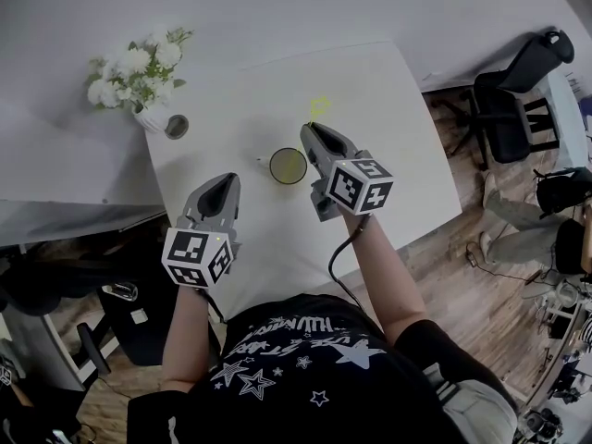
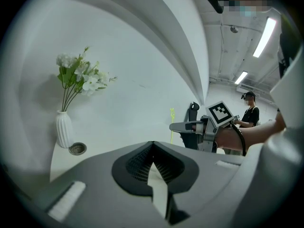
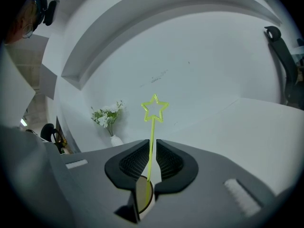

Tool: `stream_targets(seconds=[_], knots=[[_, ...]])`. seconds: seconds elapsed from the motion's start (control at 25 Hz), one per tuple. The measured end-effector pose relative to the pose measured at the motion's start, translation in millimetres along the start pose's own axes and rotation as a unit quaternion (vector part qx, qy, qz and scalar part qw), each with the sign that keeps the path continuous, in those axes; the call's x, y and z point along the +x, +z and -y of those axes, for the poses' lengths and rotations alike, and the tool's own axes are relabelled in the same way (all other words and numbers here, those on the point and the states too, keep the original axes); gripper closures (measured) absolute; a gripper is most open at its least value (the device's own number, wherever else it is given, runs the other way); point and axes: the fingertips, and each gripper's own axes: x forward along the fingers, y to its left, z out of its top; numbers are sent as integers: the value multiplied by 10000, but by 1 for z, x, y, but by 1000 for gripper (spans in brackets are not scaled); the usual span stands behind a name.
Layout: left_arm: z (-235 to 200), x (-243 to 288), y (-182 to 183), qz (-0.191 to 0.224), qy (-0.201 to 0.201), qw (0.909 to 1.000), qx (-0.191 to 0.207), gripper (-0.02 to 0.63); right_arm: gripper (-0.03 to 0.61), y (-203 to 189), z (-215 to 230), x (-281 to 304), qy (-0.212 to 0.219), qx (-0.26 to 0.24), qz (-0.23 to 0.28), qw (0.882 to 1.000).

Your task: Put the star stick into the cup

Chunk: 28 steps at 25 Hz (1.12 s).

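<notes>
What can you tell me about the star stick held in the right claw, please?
The star stick is a thin yellow-green rod, plastic by its look, topped with an open five-pointed star outline. The right claw is shut on its shaft, and the star stands upright above the jaws. In the right gripper view its lower end shows over the mouth of the cup; whether it touches the cup cannot be told.

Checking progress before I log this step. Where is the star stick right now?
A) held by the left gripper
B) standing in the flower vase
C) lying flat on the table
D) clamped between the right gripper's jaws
D: the right gripper view shows the star stick pinched between the closed jaws of the right gripper, with its star end pointing up.
</notes>
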Motion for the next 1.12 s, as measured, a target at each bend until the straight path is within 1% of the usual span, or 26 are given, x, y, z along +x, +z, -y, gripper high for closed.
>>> stream_targets(seconds=[0.24, 0.44, 0.64, 0.84, 1.12], knots=[[6, -6, -3, 22, 110, 9999, 83, 611, 514, -7, 0, -14, 56, 71, 70, 9999], [23, -22, -2, 82, 147, 9997, 195, 611, 514, -15, -10, -39, 152, 138, 116, 9997], [40, -34, 6, 227, 183, 9991, 298, 611, 514, -12, -21, -64, 286, 75, 193, 9994], [66, -55, 6, 325, 194, 9985, 404, 611, 560, -13, -36, -98, 408, -10, 227, 9989], [98, -81, 2, 479, 225, 9976, 454, 611, 563, -18, -51, -141, 603, -32, 293, 9977]])
